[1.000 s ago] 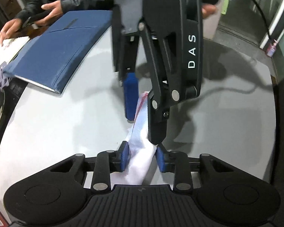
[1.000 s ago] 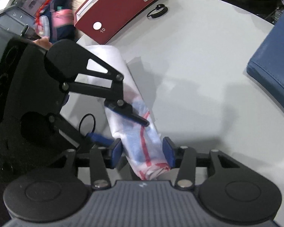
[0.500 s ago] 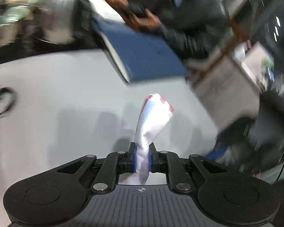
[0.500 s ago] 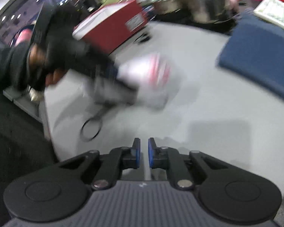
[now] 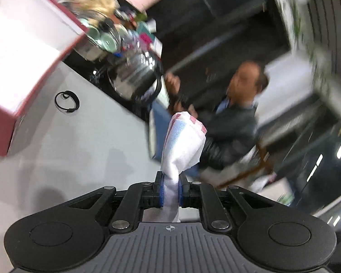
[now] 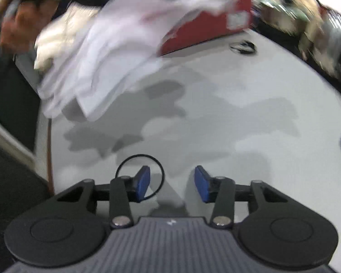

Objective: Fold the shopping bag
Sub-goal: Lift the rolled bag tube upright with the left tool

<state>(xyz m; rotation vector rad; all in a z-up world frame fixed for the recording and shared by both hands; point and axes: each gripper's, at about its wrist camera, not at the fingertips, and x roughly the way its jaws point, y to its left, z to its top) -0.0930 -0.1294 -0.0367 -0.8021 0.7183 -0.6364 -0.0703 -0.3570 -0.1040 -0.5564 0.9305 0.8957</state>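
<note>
Grey tabletop (image 6: 216,104) fills most of the right wrist view, with cluttered, blurred shelves and a seated person (image 5: 234,122) in a dark jacket beyond its far edge. On the table, well ahead of the right fingers and to their left, a red box (image 6: 204,31) lies flat; a heap of white cloth or bags (image 6: 97,52) hangs blurred in front of it. Past the left fingers and to their left stands a metal pot (image 5: 136,77).

The shopping bag (image 5: 181,145), white with red and blue print, is folded into a narrow bundle. It is lifted off the table and sticks straight out ahead of the left gripper (image 5: 170,192), whose jaws are nearly closed and pinch the bundle's near end between the blue pads.

The right gripper (image 6: 172,183) holds nothing; its jaws stand a little apart and are opening over bare table. A thin black band (image 6: 139,175) lies on the table just under its left finger, and a second black band (image 5: 66,102) lies far ahead.

Folding looks finished, and the step in hand seems to be carrying the bundle away. Next it probably needs setting down somewhere clear without springing open, perhaps with a band slipped round it.
</note>
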